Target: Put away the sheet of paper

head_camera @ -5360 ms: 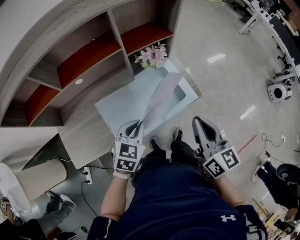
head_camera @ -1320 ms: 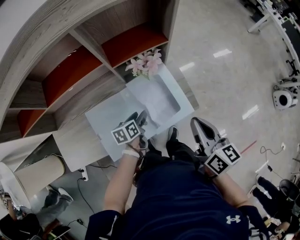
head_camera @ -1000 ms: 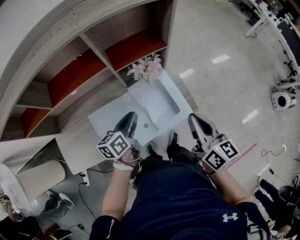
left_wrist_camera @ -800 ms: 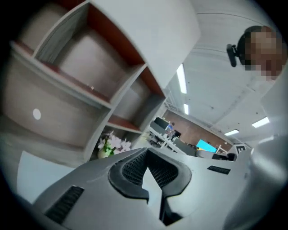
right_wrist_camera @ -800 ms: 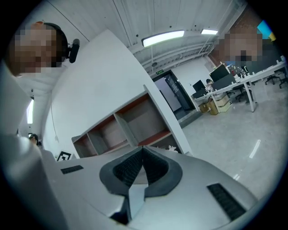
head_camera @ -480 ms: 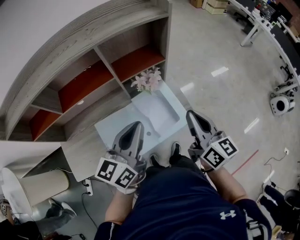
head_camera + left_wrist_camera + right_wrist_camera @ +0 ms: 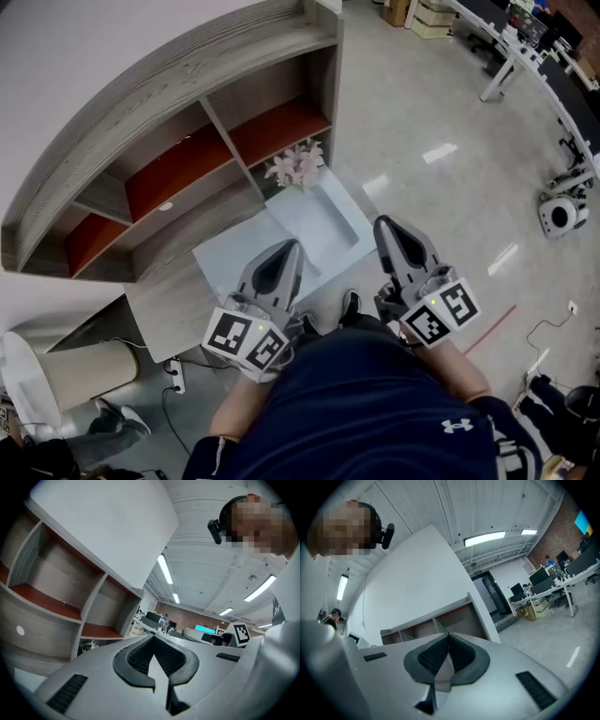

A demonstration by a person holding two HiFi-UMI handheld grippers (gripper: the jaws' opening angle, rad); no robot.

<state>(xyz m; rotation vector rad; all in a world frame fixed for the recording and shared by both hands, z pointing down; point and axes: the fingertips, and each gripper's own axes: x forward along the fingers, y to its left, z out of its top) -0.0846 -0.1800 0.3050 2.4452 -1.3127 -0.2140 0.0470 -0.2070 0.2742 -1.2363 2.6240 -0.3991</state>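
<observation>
Left gripper and right gripper are both closed and empty. Ahead stand a pale table, pink flowers and wooden shelves.

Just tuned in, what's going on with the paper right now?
A person holds a hand-held gripper in each hand. The left hand-held gripper and the right hand-held gripper are both shut and empty, held up near the pale table. The sheet of paper appears to lie in the shallow tray beside the flowers, in front of the shelf unit. Neither gripper touches it.
</observation>
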